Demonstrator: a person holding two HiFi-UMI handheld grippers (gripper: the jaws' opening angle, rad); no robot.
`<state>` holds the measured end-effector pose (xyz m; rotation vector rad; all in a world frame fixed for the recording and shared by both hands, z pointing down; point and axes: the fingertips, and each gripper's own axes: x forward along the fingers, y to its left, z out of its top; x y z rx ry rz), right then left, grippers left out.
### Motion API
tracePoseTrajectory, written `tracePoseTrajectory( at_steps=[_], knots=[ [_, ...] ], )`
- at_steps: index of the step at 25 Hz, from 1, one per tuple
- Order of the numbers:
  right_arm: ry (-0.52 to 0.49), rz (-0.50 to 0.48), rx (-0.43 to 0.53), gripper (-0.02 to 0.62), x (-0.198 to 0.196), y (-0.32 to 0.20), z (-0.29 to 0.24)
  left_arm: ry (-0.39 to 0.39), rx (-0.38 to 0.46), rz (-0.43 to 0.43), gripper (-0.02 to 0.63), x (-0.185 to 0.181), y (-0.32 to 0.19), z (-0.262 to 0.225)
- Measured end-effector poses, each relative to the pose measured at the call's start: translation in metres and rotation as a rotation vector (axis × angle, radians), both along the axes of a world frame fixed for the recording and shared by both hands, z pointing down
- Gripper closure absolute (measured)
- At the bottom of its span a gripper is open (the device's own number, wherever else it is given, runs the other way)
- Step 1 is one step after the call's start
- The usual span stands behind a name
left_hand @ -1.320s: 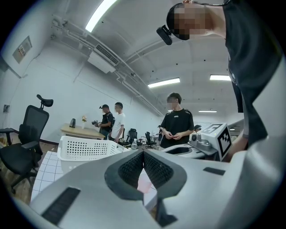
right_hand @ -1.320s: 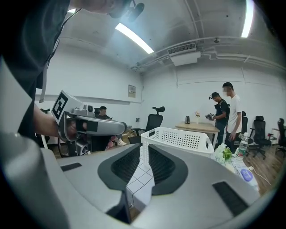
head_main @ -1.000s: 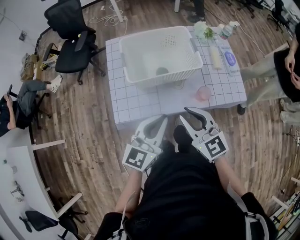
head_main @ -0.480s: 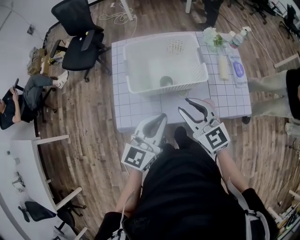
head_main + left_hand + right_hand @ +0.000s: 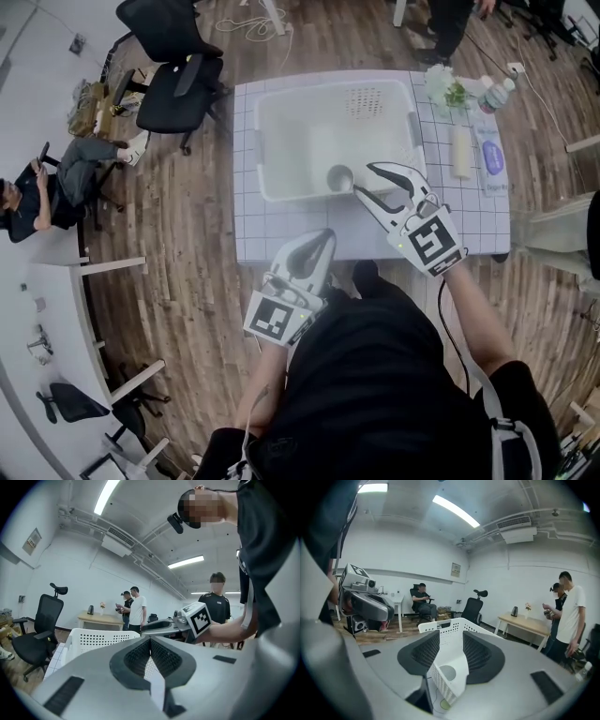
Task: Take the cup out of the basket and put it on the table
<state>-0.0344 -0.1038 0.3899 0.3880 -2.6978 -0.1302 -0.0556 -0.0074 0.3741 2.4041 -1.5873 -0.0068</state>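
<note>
White plastic basket [image 5: 260,141] stands on the tiled worktop [image 5: 281,236]. Within the last second the right claw [image 5: 366,180] has advanced to the basket's near rim. Its jaws have just been opening and stand apart, with nothing between them. This is judged to be the approach to the grasp. The left claw [image 5: 322,240] is closed, empty and held back. The cup [image 5: 339,177], pale grey with its mouth apparently up, sits inside against the near wall.

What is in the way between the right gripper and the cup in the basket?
Only the near wall of the basket. The cup sits just behind it. The right gripper, whose jaws have just been opening with nothing in them, looks over the rim at it.
</note>
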Motion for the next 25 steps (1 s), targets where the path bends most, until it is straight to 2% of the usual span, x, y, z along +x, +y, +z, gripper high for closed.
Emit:
tracePoseTrajectory(
  at_steps=[5, 12, 15, 20, 25],
  knots=[
    [0.03, -0.075, 0.011, 0.418, -0.018, -0.017, 0.007, 0.015, 0.016, -0.047, 0.597, -0.007, -0.008, -0.004],
    [0.111, -0.162, 0.006, 0.412, -0.04, -0.043, 0.026, 0.003, 0.007, -0.067, 0.596, -0.006, -0.01, -0.004],
    [0.169, -0.217, -0.011, 0.413, -0.051, -0.054, 0.04, 0.0, -0.003, -0.09, 0.597, -0.01, -0.01, -0.004],
    [0.323, -0.341, -0.029, 0.4, -0.063, -0.06, 0.077, -0.002, -0.015, -0.128, 0.596, -0.015, -0.009, -0.002],
    [0.395, -0.403, -0.043, 0.4, -0.073, -0.061, 0.102, 0.0, -0.03, -0.172, 0.596, -0.023, -0.005, 0.002]
  ],
)
